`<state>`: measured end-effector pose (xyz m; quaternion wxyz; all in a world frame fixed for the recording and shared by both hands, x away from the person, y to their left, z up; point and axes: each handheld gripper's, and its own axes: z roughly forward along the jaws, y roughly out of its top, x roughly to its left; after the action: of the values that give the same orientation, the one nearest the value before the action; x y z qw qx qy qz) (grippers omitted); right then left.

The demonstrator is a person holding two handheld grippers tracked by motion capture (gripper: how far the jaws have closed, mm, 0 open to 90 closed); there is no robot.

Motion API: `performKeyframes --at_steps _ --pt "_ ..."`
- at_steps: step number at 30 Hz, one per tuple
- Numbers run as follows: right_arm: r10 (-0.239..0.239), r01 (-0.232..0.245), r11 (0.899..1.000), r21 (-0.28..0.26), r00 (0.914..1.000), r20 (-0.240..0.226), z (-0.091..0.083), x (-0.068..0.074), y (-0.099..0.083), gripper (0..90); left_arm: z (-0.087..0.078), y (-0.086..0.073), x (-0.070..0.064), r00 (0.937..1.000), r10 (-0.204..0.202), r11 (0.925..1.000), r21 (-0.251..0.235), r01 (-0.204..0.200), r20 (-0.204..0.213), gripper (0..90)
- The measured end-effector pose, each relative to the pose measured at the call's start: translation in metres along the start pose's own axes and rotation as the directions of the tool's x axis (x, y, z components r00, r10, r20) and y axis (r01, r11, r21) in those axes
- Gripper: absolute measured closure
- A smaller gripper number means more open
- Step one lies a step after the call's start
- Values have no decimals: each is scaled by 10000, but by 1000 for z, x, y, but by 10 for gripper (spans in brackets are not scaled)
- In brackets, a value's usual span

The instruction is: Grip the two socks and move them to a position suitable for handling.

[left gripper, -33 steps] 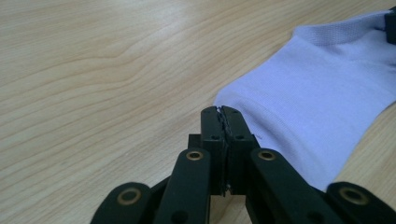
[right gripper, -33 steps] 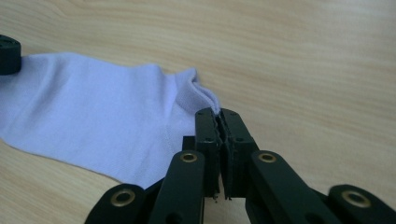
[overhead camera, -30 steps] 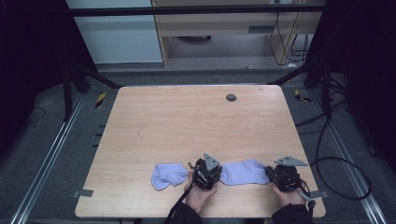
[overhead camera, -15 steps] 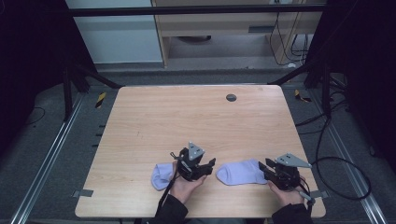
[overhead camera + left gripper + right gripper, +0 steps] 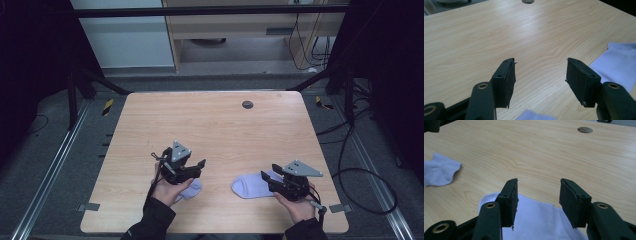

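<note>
Socks are laid apart on the bench (image 5: 215,130), one sock (image 5: 250,185) beneath the right claw (image 5: 537,195), another (image 5: 191,190) under the left claw (image 5: 540,75), both spread wide, presumably ready for pairing.

The light wooden bench (image 5: 210,130) spreads ahead of the fingers, with a round grey cable grommet (image 5: 247,104) set near its far edge. Beyond it stands a wooden cabinet (image 5: 235,30); black cables (image 5: 350,160) trail across the grey floor (image 5: 50,150).

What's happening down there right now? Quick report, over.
Left claw open, over bare wood. Right claw open above flat pale lilac cloth sock. Second crumpled lilac sock by left hand. Light wooden table unobstructed.
</note>
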<state>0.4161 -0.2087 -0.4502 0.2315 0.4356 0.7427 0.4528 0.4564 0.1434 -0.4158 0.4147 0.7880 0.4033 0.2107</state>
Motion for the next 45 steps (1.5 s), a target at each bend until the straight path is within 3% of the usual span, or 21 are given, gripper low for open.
performKeyframes --at_steps 3,11,16,18,20,24,29,35,45 --pt "-187 186 9998 -31 9997 -182 4 6 5 489 -19 -10 18 9989 -35 10000 0 35 -458 383" --pt "-454 460 9989 96 9976 -520 14 19 12 493 -53 -37 47 9936 -466 9988 -215 446 -1030 380" --pt "-615 623 9980 69 9944 -859 21 33 20 499 -61 -59 59 9914 -735 9973 -30 736 -1084 381" --pt "-691 704 9975 94 9926 -1003 26 39 23 503 -62 -68 61 9908 -660 9976 113 678 -1180 382" --pt "-827 862 9960 216 9883 -1283 34 50 27 510 -62 -78 65 9887 -779 9965 191 810 -1279 386" --pt "-1006 1067 9938 317 9829 -1543 42 62 31 522 -60 -87 66 9886 -683 9965 388 741 -1345 386" --pt "-1256 1406 9884 572 9692 -2119 62 91 37 537 -58 -99 65 9898 -703 9942 721 796 -1236 399" --pt "-1395 1622 9842 718 9578 -2515 79 115 37 542 -53 -106 65 9903 -711 9916 990 831 -1193 446" --pt "-1526 1888 9771 985 9434 -2945 97 140 32 558 -42 -113 58 9929 -458 9879 1427 614 -1098 477"
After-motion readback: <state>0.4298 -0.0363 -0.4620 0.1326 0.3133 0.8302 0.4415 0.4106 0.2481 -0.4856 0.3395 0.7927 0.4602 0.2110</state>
